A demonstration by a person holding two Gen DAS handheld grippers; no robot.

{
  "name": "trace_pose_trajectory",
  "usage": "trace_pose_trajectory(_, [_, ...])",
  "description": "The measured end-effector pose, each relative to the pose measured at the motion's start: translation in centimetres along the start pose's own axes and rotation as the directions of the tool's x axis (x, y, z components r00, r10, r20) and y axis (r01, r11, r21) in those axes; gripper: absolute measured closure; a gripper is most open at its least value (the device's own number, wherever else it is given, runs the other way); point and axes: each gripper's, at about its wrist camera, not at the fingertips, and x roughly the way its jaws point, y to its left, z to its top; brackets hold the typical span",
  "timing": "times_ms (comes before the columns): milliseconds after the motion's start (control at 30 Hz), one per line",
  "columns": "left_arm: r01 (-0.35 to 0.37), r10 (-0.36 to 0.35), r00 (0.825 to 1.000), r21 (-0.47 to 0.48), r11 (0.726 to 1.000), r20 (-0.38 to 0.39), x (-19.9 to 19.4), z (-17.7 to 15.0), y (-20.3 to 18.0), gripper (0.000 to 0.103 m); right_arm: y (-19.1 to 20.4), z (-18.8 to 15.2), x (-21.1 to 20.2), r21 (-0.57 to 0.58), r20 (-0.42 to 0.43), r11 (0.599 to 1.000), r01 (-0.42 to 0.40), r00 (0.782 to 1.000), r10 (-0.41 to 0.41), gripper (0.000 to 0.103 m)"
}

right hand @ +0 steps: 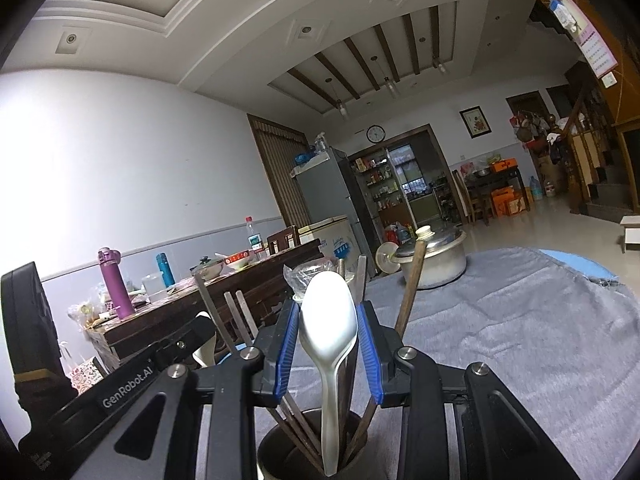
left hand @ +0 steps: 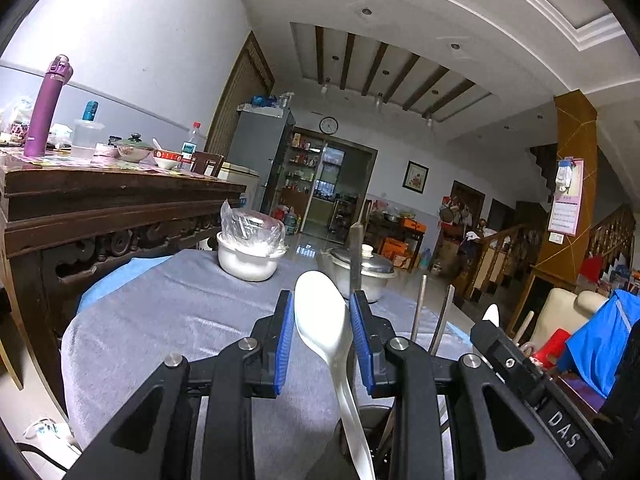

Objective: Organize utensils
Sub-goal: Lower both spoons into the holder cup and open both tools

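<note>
Left tool (left hand: 320,344) grips a white spoon (left hand: 320,312) by its bowl, handle hanging down. Right tool (right hand: 328,340) is closed on a silver spoon (right hand: 328,316), its handle standing in the dark holder cup (right hand: 276,452) with chopsticks (right hand: 410,280), on the grey-clothed table (right hand: 500,340).

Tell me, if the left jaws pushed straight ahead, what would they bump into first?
Probably the white spoon, whose bowl already stands between the left gripper's jaws. Past it, roughly in line, sits the metal pot on the grey cloth; depth is hard to judge.
</note>
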Motion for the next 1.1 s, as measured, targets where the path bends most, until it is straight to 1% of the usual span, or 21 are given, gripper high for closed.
trace_pose_trajectory(133, [0.026, -0.025, 1.000, -0.031, 0.999, 0.015, -0.5, 0.9, -0.1, 0.073, 0.2, -0.3, 0.2, -0.007, -0.008, 1.000, 0.001, 1.000, -0.001, 0.070])
trace_pose_trajectory(267, [0.032, -0.029, 0.999, -0.067, 0.997, 0.046, -0.4, 1.6, 0.0, 0.073, 0.2, -0.3, 0.2, -0.004, -0.011, 1.000, 0.000, 1.000, 0.000, 0.070])
trace_pose_trajectory(400, [0.017, -0.015, 0.999, -0.053, 0.998, 0.043, 0.5, 0.9, -0.1, 0.073, 0.2, -0.3, 0.3, -0.006, -0.014, 1.000, -0.004, 1.000, 0.004, 0.070])
trace_pose_trajectory(533, [0.008, -0.008, 1.000, -0.042, 0.999, 0.018, 1.2, -0.3, -0.2, 0.073, 0.2, -0.3, 0.4, -0.001, -0.014, 1.000, -0.004, 1.000, 0.004, 0.070])
trace_pose_trajectory(700, [-0.001, 0.000, 0.999, 0.018, 1.000, 0.039, 1.0, -0.6, -0.7, 0.073, -0.2, -0.3, 0.6, 0.017, -0.024, 1.000, -0.003, 1.000, 0.004, 0.070])
trace_pose_trajectory(800, [0.008, -0.009, 1.000, 0.036, 0.999, 0.029, 0.8, -0.7, -0.7, 0.073, -0.3, -0.4, 0.6, 0.028, -0.029, 1.000, -0.002, 1.000, 0.003, 0.067])
trace_pose_trajectory(900, [0.005, -0.006, 1.000, 0.027, 1.000, 0.027, 0.5, -0.3, -0.3, 0.073, 0.0, -0.2, 0.2, 0.021, -0.026, 1.000, -0.004, 1.000, 0.004, 0.065])
trace_pose_trajectory(933, [0.003, -0.004, 1.000, 0.025, 1.000, 0.031, 0.3, -0.1, -0.1, 0.073, 0.0, -0.1, 0.1, 0.019, -0.022, 1.000, -0.003, 1.000, 0.004, 0.058])
trace_pose_trajectory(967, [0.001, -0.002, 0.999, 0.025, 1.000, 0.035, 0.1, 0.2, -0.1, 0.073, 0.2, 0.1, -0.2, 0.016, -0.013, 1.000, -0.002, 1.000, 0.002, 0.054])
trace_pose_trajectory(1000, [-0.002, 0.001, 0.999, 0.028, 1.000, 0.036, 0.0, 0.4, 0.0, 0.073, 0.3, 0.2, -0.3, 0.013, -0.005, 1.000, -0.003, 1.000, 0.003, 0.054])
trace_pose_trajectory(1067, [-0.016, 0.014, 0.999, 0.051, 0.999, 0.035, -0.5, 0.7, -0.1, 0.069, 0.5, 0.7, -0.7, 0.006, 0.006, 1.000, -0.005, 1.000, 0.005, 0.054])
trace_pose_trajectory(1100, [-0.036, 0.034, 0.999, 0.080, 0.996, 0.030, -0.7, 0.9, -0.4, 0.060, 0.7, 1.1, -1.0, 0.001, 0.014, 1.000, -0.005, 1.000, 0.005, 0.054])
